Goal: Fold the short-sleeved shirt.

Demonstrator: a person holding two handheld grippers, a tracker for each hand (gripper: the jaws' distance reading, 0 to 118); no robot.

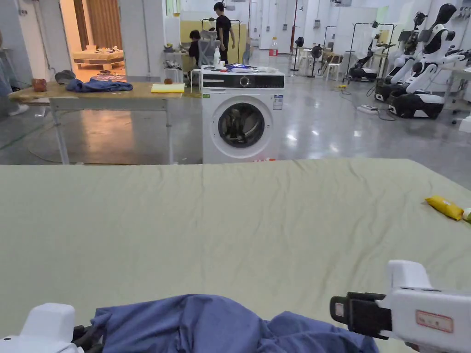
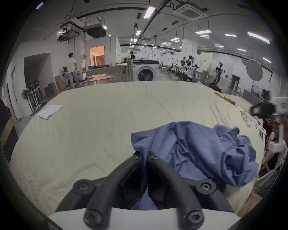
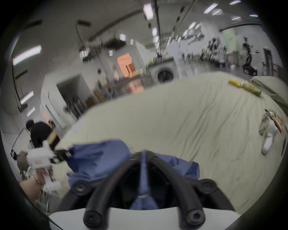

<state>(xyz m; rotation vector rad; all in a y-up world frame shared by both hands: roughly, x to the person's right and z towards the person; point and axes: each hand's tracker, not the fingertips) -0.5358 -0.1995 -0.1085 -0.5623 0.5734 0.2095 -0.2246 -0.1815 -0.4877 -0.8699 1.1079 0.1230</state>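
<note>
At the near edge of the pale sheet (image 1: 239, 220), the blue shirt (image 2: 194, 149) lies crumpled: thin, limp, light cloth, probably best taken at shoulder seams or hem corners. Left gripper (image 2: 145, 157) and right gripper (image 3: 144, 153) each pinch a fold; yellow packet (image 1: 444, 207) sits well apart.

A large workshop hall stretches beyond the far edge of the table (image 1: 230, 216), which is draped in a pale green-beige sheet. The grey floor (image 1: 331, 128) is glossy and reflects the light. A white front-loading washing machine (image 1: 242, 117) stands just past that edge, with a long wooden workbench (image 1: 101, 94) to its left. A doorway (image 2: 97, 55) glows warm orange in the white wall. Long strip lights (image 2: 149, 12) and ducts hang from the ceiling. White humanoid robots (image 1: 425, 64) are parked at the right.
</note>
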